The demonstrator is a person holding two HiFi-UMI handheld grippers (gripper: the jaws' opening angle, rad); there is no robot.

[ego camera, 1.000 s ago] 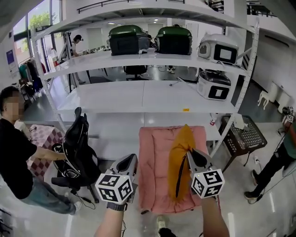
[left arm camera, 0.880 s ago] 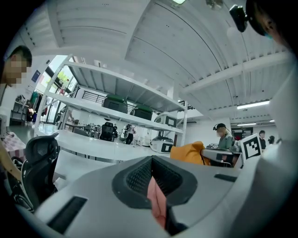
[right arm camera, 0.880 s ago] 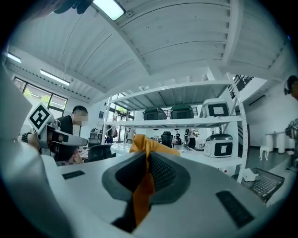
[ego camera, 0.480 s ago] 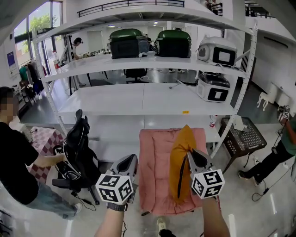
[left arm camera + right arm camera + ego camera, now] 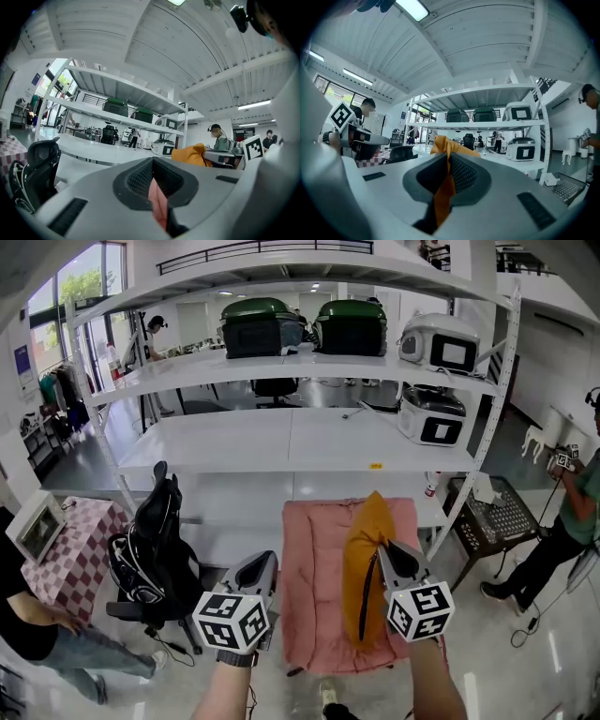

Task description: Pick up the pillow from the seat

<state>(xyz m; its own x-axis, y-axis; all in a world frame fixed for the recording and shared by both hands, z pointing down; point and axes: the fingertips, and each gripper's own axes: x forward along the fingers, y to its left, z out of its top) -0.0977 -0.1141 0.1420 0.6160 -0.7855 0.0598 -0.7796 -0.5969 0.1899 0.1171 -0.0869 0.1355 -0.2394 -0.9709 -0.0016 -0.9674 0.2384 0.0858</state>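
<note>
A mustard-orange pillow (image 5: pixel 366 563) hangs on edge over a pink padded seat (image 5: pixel 314 577) in the head view. My right gripper (image 5: pixel 392 559) is shut on the pillow's right side. In the right gripper view the orange fabric (image 5: pixel 446 146) is pinched between the jaws (image 5: pixel 447 173) and bunches above them. My left gripper (image 5: pixel 262 568) hovers beside the seat's left edge, apart from the pillow. Its jaws (image 5: pixel 153 180) stand shut, with only a sliver of pink showing in the slit. The pillow (image 5: pixel 190 154) shows off to the right in the left gripper view.
White shelving (image 5: pixel 291 437) with cookers and green cases stands behind the seat. A black office chair (image 5: pixel 155 540) is on the left, by a checkered table (image 5: pixel 80 540). A wire basket (image 5: pixel 502 512) and a standing person (image 5: pixel 562 531) are on the right, another person (image 5: pixel 37 634) at the lower left.
Both grippers and the pillow have stayed almost still. The person on the left has moved toward the lower left; the person on the right has shifted a little.
</note>
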